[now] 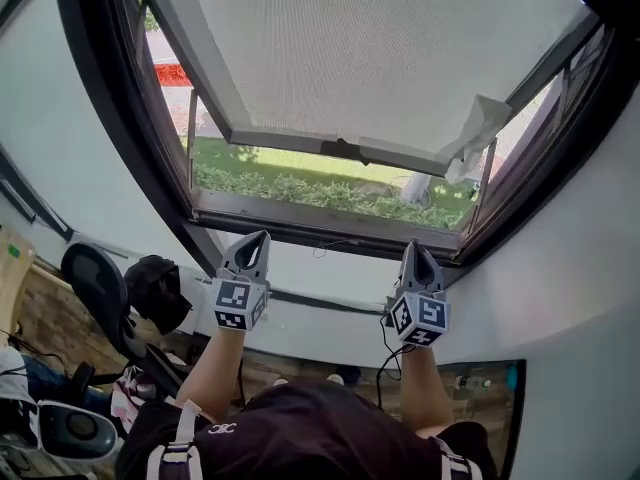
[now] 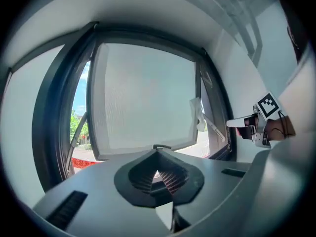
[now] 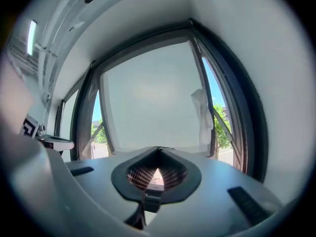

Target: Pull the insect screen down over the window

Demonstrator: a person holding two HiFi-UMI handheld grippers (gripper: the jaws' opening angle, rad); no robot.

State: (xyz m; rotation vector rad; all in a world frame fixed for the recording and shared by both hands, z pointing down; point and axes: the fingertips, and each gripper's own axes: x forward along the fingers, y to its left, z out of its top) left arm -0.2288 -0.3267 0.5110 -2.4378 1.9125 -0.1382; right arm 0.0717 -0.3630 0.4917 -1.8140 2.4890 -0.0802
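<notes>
1. The insect screen covers the upper part of the window frame. Its bottom bar hangs well above the frame's sill, leaving an open strip with greenery behind.
2. A loose white flap hangs at the bar's right end, beside the frame.
3. The left gripper and right gripper sit below the sill, jaws pressed together and holding nothing. The screen therefore probably holds its height unaided.
4. Closing the strip likely requires a grip on the bar.
</notes>
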